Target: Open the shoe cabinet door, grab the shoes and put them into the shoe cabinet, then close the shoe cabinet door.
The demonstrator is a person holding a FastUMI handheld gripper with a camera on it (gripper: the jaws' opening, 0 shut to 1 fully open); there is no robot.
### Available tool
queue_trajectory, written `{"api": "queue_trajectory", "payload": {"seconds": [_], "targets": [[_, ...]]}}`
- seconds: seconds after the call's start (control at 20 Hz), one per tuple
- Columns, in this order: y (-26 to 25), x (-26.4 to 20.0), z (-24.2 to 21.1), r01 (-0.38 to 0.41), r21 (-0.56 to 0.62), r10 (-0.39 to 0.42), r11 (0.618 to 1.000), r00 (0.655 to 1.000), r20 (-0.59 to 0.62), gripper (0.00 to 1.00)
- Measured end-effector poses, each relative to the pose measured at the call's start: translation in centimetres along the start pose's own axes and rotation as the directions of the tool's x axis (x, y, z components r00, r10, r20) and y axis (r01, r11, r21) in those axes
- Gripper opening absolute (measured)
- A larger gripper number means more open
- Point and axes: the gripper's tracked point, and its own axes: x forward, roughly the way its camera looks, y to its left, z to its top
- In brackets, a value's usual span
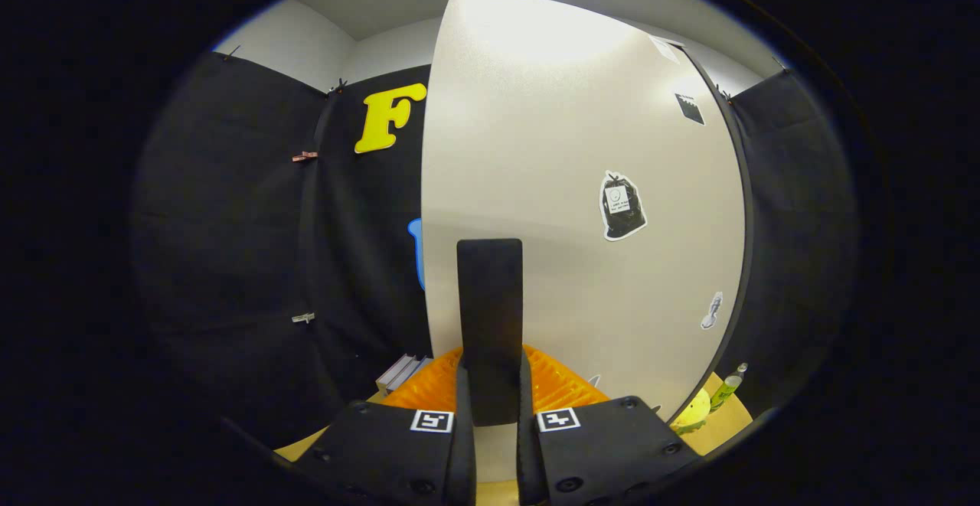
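The gripper [490, 422] sits low and close here, its two fingers drawn in narrow and pinching a dark upright handle [490, 322] between them; both fingers press against the handle's lower end, one on each side; each finger carries a small square black-and-white marker tag on its top face, a coded pattern rather than letters.

The handle stands straight up from between the fingers, flat against the pale shoe cabinet door [582, 184]; the door rises tall right behind it, bright glare across its upper part; whether it is shut flush or slightly ajar I cannot tell from this angle.

On the door, up and to the right of the handle, a sticker [622, 206] shaped like a black tied bag with a small white label on it; the print on that label is too small to read; higher up near the door's far edge, a small dark sticker [690, 109], and low near that edge a little pale one [712, 311]; no legible writing on either.

Just beyond the fingers, at the foot of the door, an orange ribbed object [563, 387], partly hidden by the handle; left of it some grey flat pieces [402, 372]; off to the right, past the door's edge, a green bottle [727, 387] stands on a tan surface [727, 422] beside something yellow [693, 412].
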Motion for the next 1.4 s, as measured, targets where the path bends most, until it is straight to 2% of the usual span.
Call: {"api": "queue_trajectory", "payload": {"seconds": [0.35,0.5,1.05,1.3,1.4], "targets": [[-3.3,-7.6,-0.1,-0.022,0.021,0.022,1.0,1.0,0.002,0.24],[-4.9,-10.8,-0.1,-0.007,0.024,0.007,1.0,1.0,0.01,0.24],[-13.2,-18.4,0.6,0.111,0.014,-0.111,0.994,0.994,0.003,0.23],[-17.7,-20.5,1.5,0.184,0.066,-0.185,0.981,0.983,0.001,0.23],[-19.9,-21.4,1.7,0.229,0.023,-0.229,0.973,0.974,-0.006,0.21]]}}
